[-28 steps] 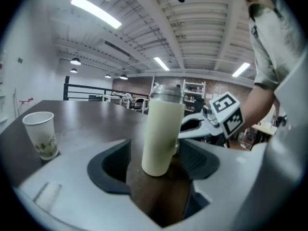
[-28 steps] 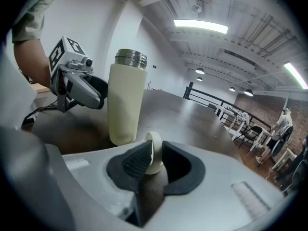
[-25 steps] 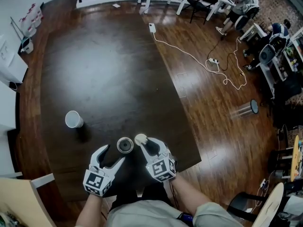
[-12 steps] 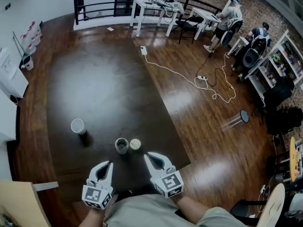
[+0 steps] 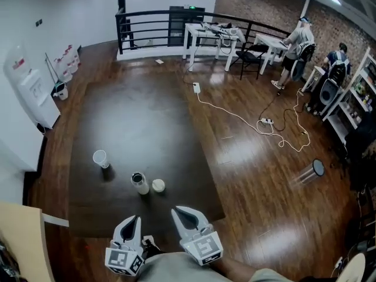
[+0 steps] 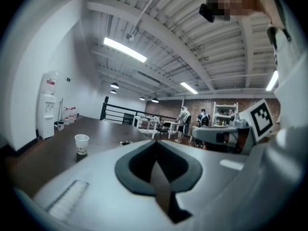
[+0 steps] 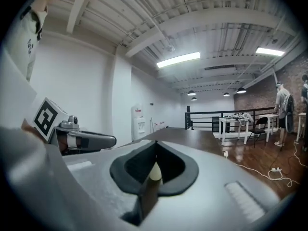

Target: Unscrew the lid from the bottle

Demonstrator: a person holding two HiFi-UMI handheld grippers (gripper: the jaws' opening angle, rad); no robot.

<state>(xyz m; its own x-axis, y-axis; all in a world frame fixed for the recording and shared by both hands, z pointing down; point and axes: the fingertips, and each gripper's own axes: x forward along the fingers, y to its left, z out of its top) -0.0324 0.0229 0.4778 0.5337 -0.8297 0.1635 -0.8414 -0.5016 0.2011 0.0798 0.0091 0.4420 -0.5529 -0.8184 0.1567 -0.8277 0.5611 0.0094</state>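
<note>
Bottle [image 5: 139,183] and lid [image 5: 158,185] are apart in the head view. The small bottle stands upright on the dark brown table [image 5: 147,110], with its dark mouth open and its body paler lower down. The round cream lid lies flat on the table just to its right. A white paper cup [image 5: 101,158] stands further to the left, well apart from both. The left gripper [image 5: 134,219] and the right gripper [image 5: 176,210] hang side by side at the near edge of the table, away from the bottle, and neither touches anything. In the left gripper view the two jaws meet along a closed seam with nothing between them. Past them the paper cup [image 6: 82,144] stands on the table, and the bottle's dark rim [image 6: 126,142] just shows above the gripper's body. The right gripper's marker cube [image 6: 262,120] sits at the right edge. In the right gripper view the jaws have just been closing and are now together with nothing held. A cream sliver [image 7: 155,173] shows behind the tips, too little of it to identify, and the left gripper [image 7: 82,141] reaches in from the left.
</note>
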